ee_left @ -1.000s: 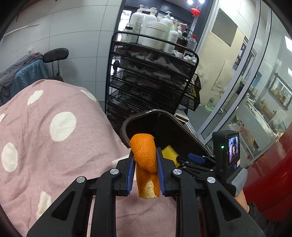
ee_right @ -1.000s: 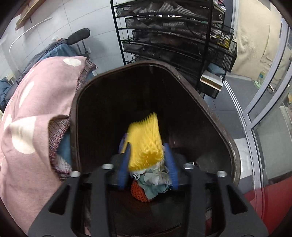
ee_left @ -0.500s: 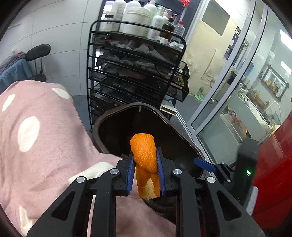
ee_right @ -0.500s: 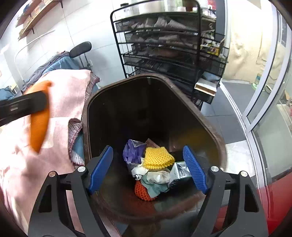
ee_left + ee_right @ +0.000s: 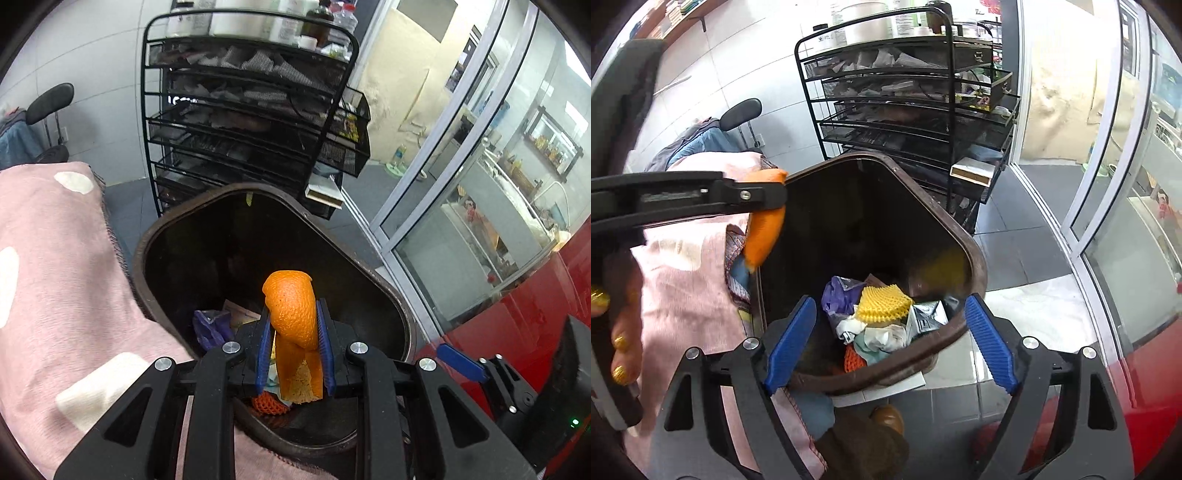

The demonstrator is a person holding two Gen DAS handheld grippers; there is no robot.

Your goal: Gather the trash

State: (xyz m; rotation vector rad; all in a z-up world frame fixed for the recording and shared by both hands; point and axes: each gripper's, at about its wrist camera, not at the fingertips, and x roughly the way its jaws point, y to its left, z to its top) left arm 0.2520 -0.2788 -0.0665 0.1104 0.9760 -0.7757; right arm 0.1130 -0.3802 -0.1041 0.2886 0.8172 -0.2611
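Observation:
My left gripper [image 5: 293, 325] is shut on an orange peel [image 5: 291, 314] and holds it over the mouth of a dark brown trash bin [image 5: 384, 288]. The right wrist view shows that peel [image 5: 764, 232] at the bin's left rim [image 5: 975, 254]. My right gripper [image 5: 886, 339] is open and empty, above the bin's near rim. Inside the bin lie a yellow foam net [image 5: 882, 304], purple wrapper [image 5: 838, 295], crumpled paper [image 5: 882, 338] and an orange net [image 5: 854, 360].
A pink polka-dot cloth [image 5: 55, 295] covers the surface left of the bin. A black wire rack [image 5: 251, 110] with bottles stands behind it. A glass door [image 5: 461, 184] is to the right, a red surface [image 5: 517, 325] at lower right.
My left gripper carried the orange peel rightward to above the bin opening. My right gripper opened, dropped the yellow foam net into the bin and pulled back.

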